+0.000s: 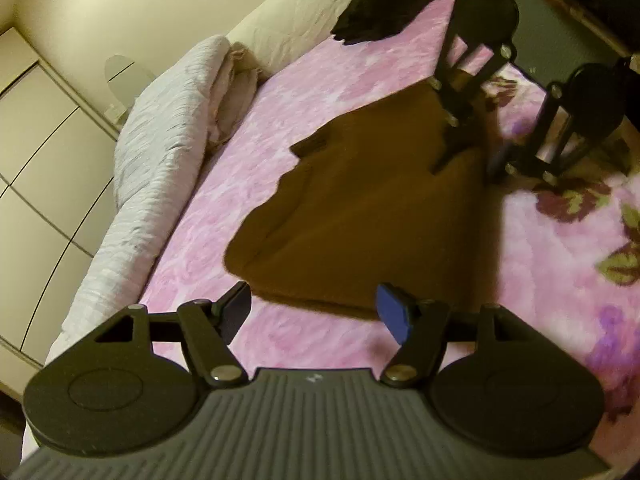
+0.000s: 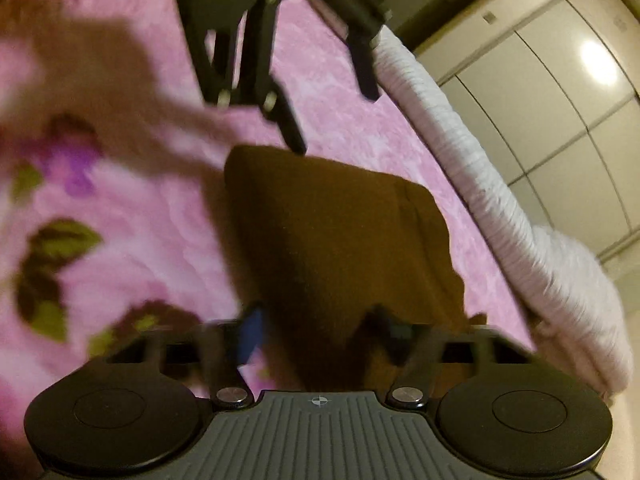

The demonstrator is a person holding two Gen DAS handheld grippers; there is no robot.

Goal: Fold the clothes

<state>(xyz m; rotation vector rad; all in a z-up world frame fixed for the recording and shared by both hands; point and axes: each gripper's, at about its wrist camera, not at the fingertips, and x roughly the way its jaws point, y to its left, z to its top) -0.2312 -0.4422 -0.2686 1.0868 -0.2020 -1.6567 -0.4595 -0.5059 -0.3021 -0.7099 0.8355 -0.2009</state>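
Note:
A brown garment lies flat on the pink blanket, partly folded. In the left wrist view my left gripper hovers open at the garment's near edge, with nothing between its fingers. It also shows at the top of the right wrist view as the left gripper, one fingertip just above the garment's far corner. My right gripper is at the opposite end, blurred. Its jaws stand apart, astride the garment's edge, and brown cloth fills the gap between them.
A black garment lies at the far end of the bed by a cream pillow. A rolled white quilt runs along the bed's edge, with wardrobe doors beyond it. The pink blanket has a flower print.

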